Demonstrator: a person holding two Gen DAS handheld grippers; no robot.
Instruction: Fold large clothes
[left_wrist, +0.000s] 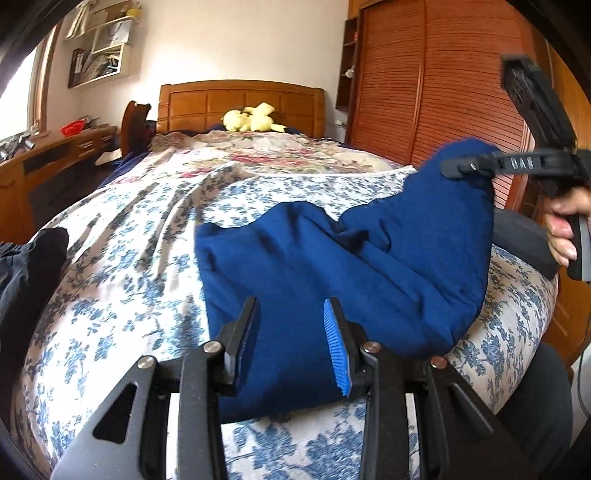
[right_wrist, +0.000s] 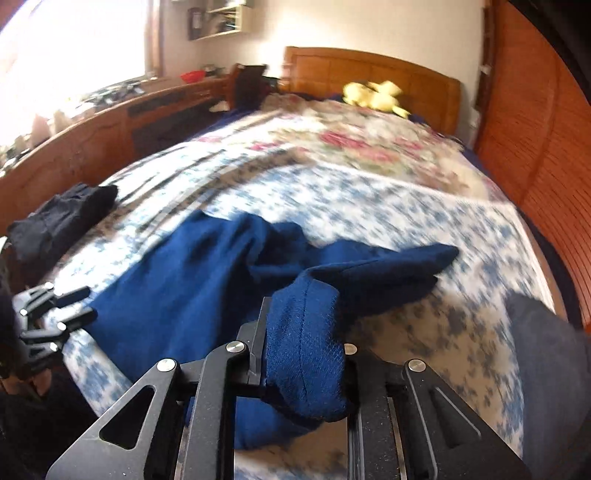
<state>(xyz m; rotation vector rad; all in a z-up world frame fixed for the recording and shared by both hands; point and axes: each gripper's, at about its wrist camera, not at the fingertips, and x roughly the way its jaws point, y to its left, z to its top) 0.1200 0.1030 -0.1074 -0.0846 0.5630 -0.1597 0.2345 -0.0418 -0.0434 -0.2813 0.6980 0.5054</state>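
Note:
A dark blue garment (left_wrist: 332, 266) lies on the floral bedspread (left_wrist: 140, 229), its right side lifted. My left gripper (left_wrist: 291, 332) is open just above the garment's near edge, its fingers apart with cloth showing between them. My right gripper (left_wrist: 454, 168) appears at the right of the left wrist view, holding up a corner of the garment. In the right wrist view my right gripper (right_wrist: 301, 332) is shut on a thick fold of the blue garment (right_wrist: 177, 288), which trails down to the bed. The left gripper (right_wrist: 55, 321) shows at the left edge there.
A dark folded garment (left_wrist: 33, 258) lies at the bed's left edge, also in the right wrist view (right_wrist: 62, 221). A yellow plush toy (left_wrist: 251, 118) sits by the wooden headboard (left_wrist: 240, 99). A wooden desk (left_wrist: 48, 162) stands left, a slatted wardrobe (left_wrist: 424, 81) right.

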